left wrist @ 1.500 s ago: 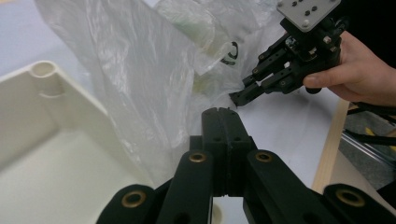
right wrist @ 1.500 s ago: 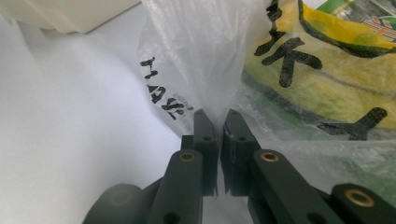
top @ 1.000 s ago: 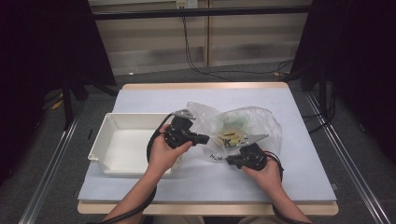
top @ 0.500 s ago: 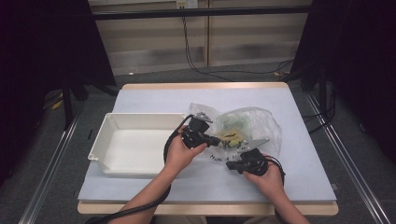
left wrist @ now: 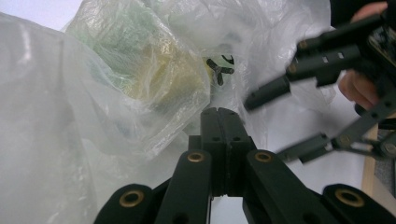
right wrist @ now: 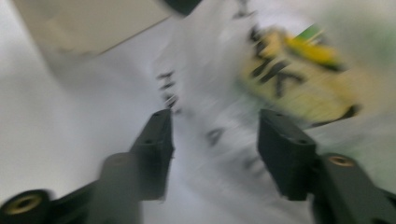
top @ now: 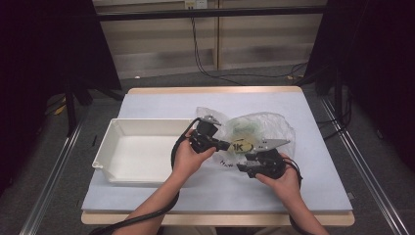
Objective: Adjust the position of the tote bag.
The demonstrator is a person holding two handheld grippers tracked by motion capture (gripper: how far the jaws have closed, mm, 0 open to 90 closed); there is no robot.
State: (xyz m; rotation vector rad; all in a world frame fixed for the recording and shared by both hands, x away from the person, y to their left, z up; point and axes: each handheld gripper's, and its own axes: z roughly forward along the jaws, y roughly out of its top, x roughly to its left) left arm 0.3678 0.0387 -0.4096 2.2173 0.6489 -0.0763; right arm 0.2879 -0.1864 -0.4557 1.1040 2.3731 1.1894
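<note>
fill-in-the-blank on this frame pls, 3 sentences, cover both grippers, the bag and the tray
1. The left gripper has its jaws ____ at the clear plastic bag.
2. The right gripper has its jaws ____, facing the bag's printed lettering.
3. In the high view, the white tray lies to the ____ of the bag.

Missing words: shut; open; left

Tray (top: pixel 142 159) left on table (top: pixel 313 105) — plastic bag (top: pixel 266 127) just right.

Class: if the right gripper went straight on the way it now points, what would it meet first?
Probably the clear plastic bag: it lies right ahead of the open right gripper. The view is blurred, so depth is uncertain.
</note>
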